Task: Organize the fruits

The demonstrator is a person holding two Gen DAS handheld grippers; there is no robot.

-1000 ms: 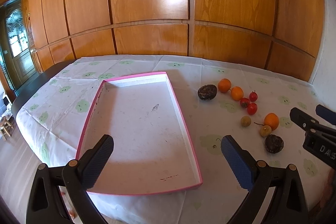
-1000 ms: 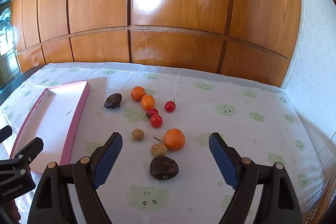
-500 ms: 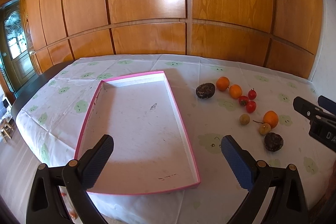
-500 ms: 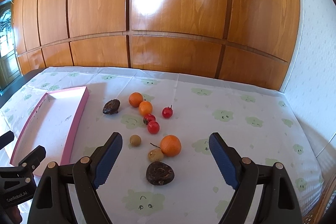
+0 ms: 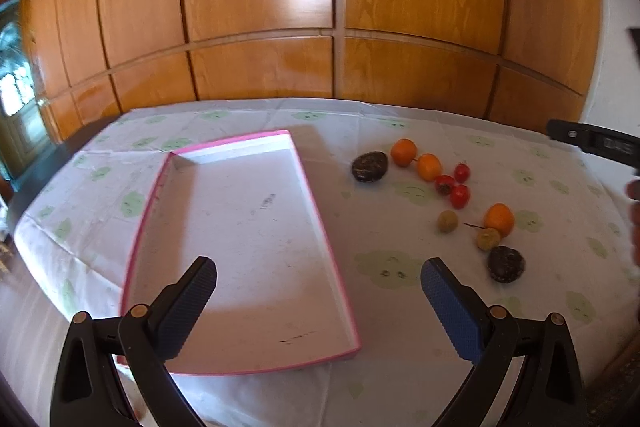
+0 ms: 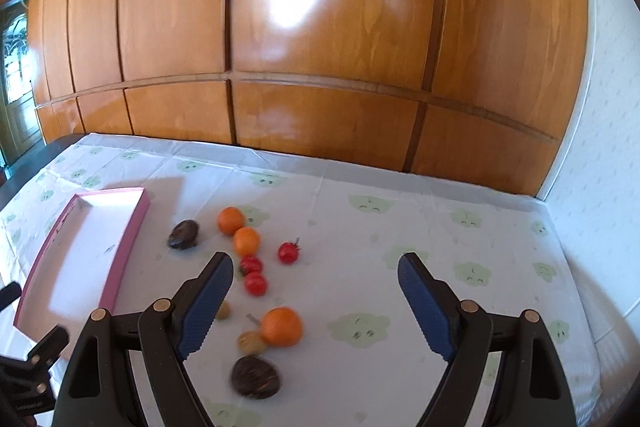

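Left gripper (image 5: pixel 318 291) hangs with jaws spread wide over the pink-rimmed tray (image 5: pixel 340 283), holding nothing. Right gripper (image 6: pixel 316 291) is likewise agape and empty above the fruits (image 6: pixel 280 326) scattered centre-right on the tablecloth (image 6: pixel 440 227); a dark fruit (image 6: pixel 256 377) sits lowest in frame
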